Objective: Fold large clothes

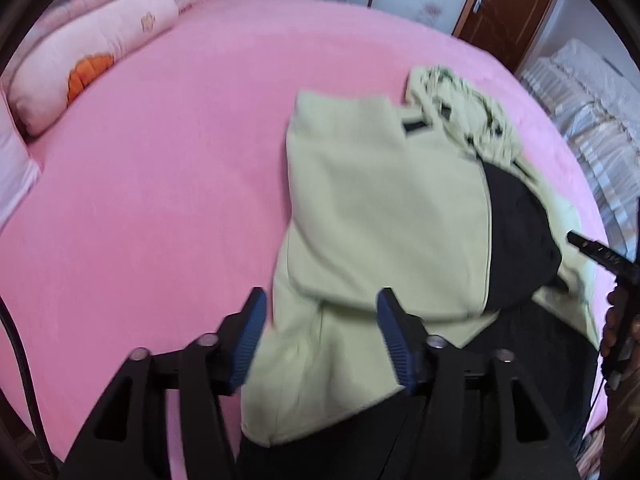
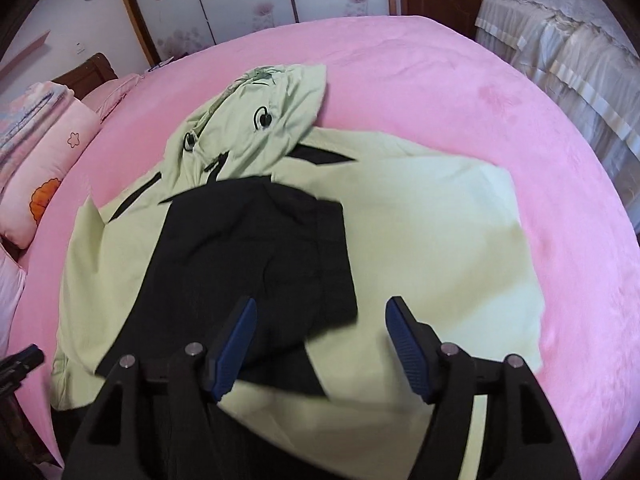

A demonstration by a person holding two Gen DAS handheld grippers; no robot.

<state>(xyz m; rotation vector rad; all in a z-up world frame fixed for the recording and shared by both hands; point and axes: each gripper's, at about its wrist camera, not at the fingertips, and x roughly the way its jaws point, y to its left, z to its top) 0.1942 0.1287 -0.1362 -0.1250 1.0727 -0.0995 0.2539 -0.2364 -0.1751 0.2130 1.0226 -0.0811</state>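
My left gripper (image 1: 322,338) hangs with its jaws spread, nothing pinched, above the near left edge of the pale green hooded jacket (image 1: 380,200). My right gripper (image 2: 320,344) is spread too, empty, over the jacket's black panel (image 2: 256,248). The jacket lies partly folded on the pink bed (image 2: 440,80), hood (image 2: 260,108) at the far end.

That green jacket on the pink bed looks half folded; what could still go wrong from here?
1. Neither the left hand-held gripper nor the right hand-held gripper pinches any cloth, so the folded-in sides of the green jacket may slip open.
2. The hood lies crumpled at the top and could bunch into the next fold.
3. The black panel looks wrinkled and may crease.
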